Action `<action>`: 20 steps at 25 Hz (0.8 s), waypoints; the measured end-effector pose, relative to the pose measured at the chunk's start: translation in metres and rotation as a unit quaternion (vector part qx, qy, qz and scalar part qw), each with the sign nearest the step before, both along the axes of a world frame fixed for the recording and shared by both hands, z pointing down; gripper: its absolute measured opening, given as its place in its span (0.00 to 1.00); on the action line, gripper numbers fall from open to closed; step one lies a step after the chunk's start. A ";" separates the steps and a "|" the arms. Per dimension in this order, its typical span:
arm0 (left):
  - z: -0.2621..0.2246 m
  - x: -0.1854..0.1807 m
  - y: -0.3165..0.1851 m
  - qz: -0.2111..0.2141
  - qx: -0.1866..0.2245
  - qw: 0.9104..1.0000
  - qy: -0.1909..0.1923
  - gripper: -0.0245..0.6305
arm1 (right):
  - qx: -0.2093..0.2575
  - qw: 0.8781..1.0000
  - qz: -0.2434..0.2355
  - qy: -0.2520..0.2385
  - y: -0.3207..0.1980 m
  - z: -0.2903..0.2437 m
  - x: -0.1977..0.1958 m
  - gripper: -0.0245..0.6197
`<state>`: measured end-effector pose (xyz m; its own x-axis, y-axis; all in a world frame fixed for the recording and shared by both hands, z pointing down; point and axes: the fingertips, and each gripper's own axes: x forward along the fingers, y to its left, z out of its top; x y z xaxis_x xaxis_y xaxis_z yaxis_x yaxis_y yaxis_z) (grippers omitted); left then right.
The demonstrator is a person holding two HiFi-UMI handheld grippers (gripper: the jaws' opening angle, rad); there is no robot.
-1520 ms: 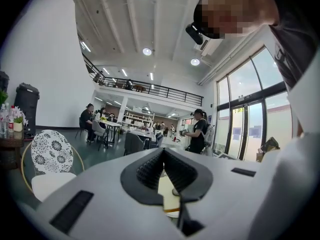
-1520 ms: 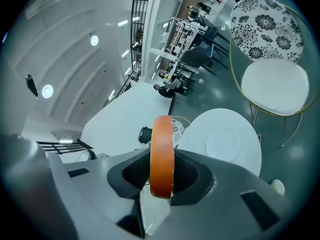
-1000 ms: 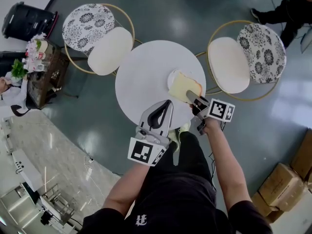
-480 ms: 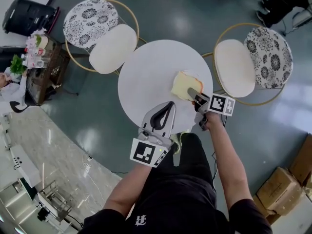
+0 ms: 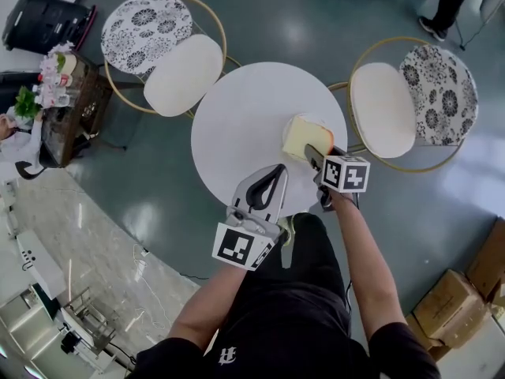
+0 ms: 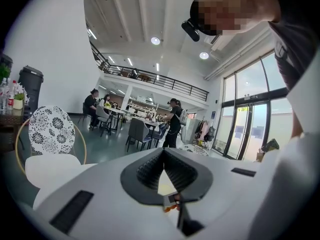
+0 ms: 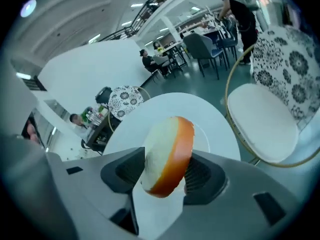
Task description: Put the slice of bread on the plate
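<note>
A slice of bread (image 5: 304, 136) with an orange-brown crust lies at the right side of the round white table (image 5: 245, 117), over the white plate (image 5: 287, 130). In the right gripper view the bread (image 7: 167, 156) stands tilted on edge between the jaws, leaning on the right pad, above the plate (image 7: 206, 136). My right gripper (image 5: 312, 151) (image 7: 167, 168) is opening and its left pad stands just apart from the slice. My left gripper (image 5: 277, 170) (image 6: 163, 154) hovers shut and empty over the table's near edge.
Two gold-framed chairs with floral backs flank the table, one with its white cushion at the far left (image 5: 183, 73), one at the right (image 5: 381, 105). A dark side table with flowers (image 5: 63, 93) and a black bin (image 5: 43, 26) stand left. Cardboard boxes (image 5: 461, 302) sit lower right.
My right gripper has rolled, so its marker cube now faces up, and it has sunk with the bread toward the plate. The left gripper has barely moved.
</note>
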<state>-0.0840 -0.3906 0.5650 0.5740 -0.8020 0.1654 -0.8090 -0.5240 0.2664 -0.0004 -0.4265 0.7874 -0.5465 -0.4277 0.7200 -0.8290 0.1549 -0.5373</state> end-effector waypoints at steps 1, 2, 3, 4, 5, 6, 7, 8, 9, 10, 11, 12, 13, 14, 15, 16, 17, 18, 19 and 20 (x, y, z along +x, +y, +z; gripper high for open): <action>0.001 0.001 0.000 0.001 0.000 1.000 0.000 0.05 | 0.008 1.000 -0.008 0.020 0.001 0.003 0.002 0.36; 0.002 0.002 0.000 0.002 -0.001 1.000 0.000 0.05 | 0.016 0.999 -0.014 0.034 0.002 0.005 0.003 0.37; 0.003 0.002 -0.001 0.003 -0.002 1.000 0.000 0.05 | 0.025 0.999 -0.018 0.045 0.002 0.007 0.005 0.38; 0.003 0.003 -0.001 0.004 -0.002 1.000 -0.001 0.05 | 0.034 0.998 -0.023 0.054 0.001 0.008 0.006 0.40; 0.004 0.003 -0.001 0.005 -0.002 1.000 -0.002 0.05 | 0.044 0.997 -0.026 0.062 0.001 0.008 0.007 0.41; 0.005 0.004 -0.002 0.006 -0.002 1.000 -0.002 0.05 | 0.054 0.996 -0.029 0.070 0.000 0.009 0.008 0.43; 0.006 0.004 -0.002 0.007 -0.003 1.000 -0.002 0.05 | 0.063 0.995 -0.032 0.077 0.000 0.010 0.010 0.44; 0.008 0.005 -0.002 0.008 -0.004 1.000 -0.003 0.05 | 0.070 0.994 -0.033 0.083 0.000 0.011 0.011 0.45; 0.009 0.006 -0.001 0.010 -0.005 1.000 -0.003 0.05 | 0.077 0.993 -0.034 0.087 0.000 0.012 0.013 0.46; 0.010 0.008 -0.001 0.011 -0.006 1.000 -0.003 0.05 | 0.082 0.992 -0.033 0.090 0.000 0.014 0.014 0.47; 0.010 0.009 -0.001 0.012 -0.007 1.000 -0.003 0.05 | 0.086 0.991 -0.032 0.093 0.000 0.015 0.016 0.48; 0.011 0.010 -0.001 0.013 -0.007 1.000 -0.003 0.05 | 0.089 0.991 -0.031 0.096 0.000 0.016 0.017 0.49; 0.012 0.011 -0.001 0.013 -0.008 1.000 -0.003 0.05 | 0.092 0.990 -0.029 0.100 -0.001 0.018 0.019 0.50; 0.013 0.013 -0.001 0.014 -0.008 1.000 -0.004 0.05 | 0.096 0.989 -0.028 0.105 0.000 0.020 0.022 0.51; 0.014 0.014 0.000 0.015 -0.009 1.000 -0.004 0.05 | 0.100 0.988 -0.026 0.110 0.000 0.022 0.024 0.52; 0.014 0.015 0.000 0.016 -0.009 1.000 -0.005 0.05 | 0.105 0.988 -0.023 0.114 0.000 0.023 0.027 0.52; 0.015 0.016 0.001 0.017 -0.010 1.000 -0.006 0.05 | 0.109 0.987 -0.020 0.117 0.000 0.023 0.030 0.52; 0.014 0.016 0.001 0.017 -0.010 1.000 -0.007 0.05 | 0.113 0.987 -0.016 0.117 0.000 0.021 0.033 0.52; 0.014 0.017 0.002 0.019 -0.010 1.000 -0.008 0.05 | 0.117 0.986 -0.012 0.117 0.000 0.018 0.035 0.52; 0.014 0.017 0.003 0.020 -0.009 1.000 -0.010 0.05 | 0.122 0.986 -0.009 0.116 0.000 0.013 0.037 0.52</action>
<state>-0.0668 -0.3880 0.5787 0.6015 -0.7756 0.1914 -0.7930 -0.5505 0.2609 0.0370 -0.4268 0.8008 -0.3880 -0.5962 0.7029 -0.9213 0.2715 -0.2782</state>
